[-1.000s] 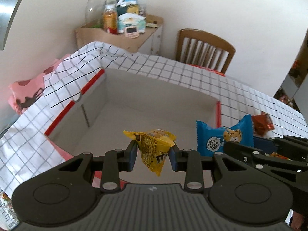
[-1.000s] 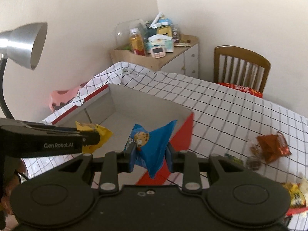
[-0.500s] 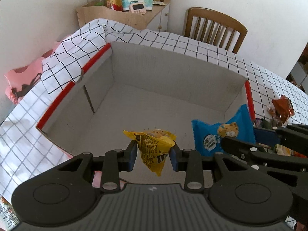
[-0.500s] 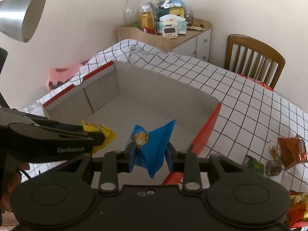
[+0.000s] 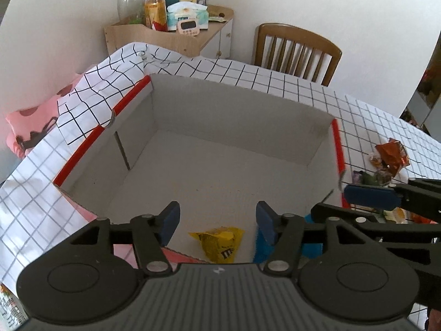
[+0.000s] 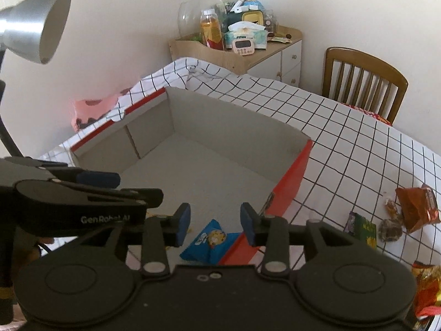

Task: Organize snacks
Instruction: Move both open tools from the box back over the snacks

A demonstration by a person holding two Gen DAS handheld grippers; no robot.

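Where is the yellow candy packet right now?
In the left wrist view, the yellow candy packet lies on the cardboard box floor near its front edge, left of the blue snack packet.

Lighting: soft, even daylight, bright on the walls; faint shadows inside the cardboard box point(image 5: 220, 165). Focus sharp throughout. Fisheye bending strong at edges (dark corners, every frame).

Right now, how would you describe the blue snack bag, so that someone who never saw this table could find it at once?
Find the big open cardboard box with red edges on the checked tablecloth. Look at its floor, in the near corner by the red side wall. The blue snack bag lies there below the open right gripper; it is the only blue one and shows a cartoon face, while the yellow bag beside it has none.
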